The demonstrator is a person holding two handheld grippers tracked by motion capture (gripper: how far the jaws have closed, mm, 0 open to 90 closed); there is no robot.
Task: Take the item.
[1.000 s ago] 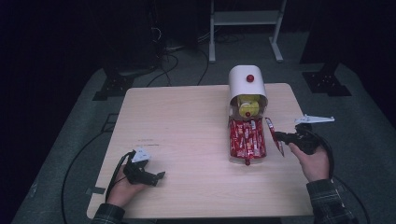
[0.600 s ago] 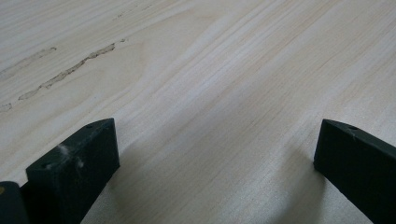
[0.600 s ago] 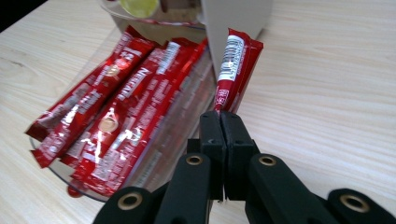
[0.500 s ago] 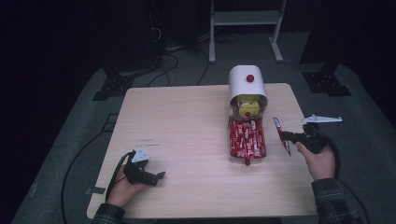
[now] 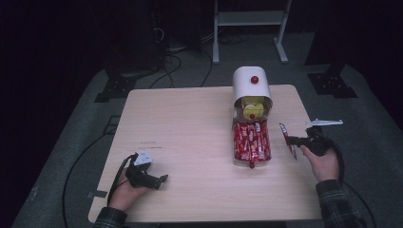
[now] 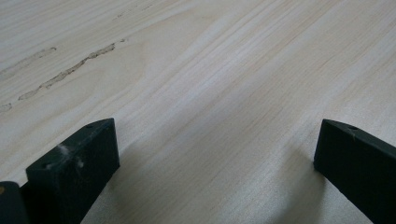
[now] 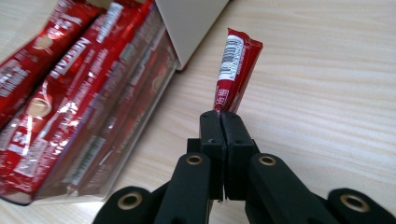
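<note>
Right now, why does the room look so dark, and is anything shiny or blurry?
High view: only the table is lit, its surroundings nearly black. Right gripper view: glare streaks the red sachets in the tray; the held sachet is sharp. Left gripper view: open jaws cast soft shadows.

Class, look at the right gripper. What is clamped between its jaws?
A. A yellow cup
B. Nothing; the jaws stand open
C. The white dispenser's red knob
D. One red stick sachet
D: in the right gripper view the right gripper has its jaws pressed together on the lower end of a single red stick sachet, beside the tray of red sachets.
</note>
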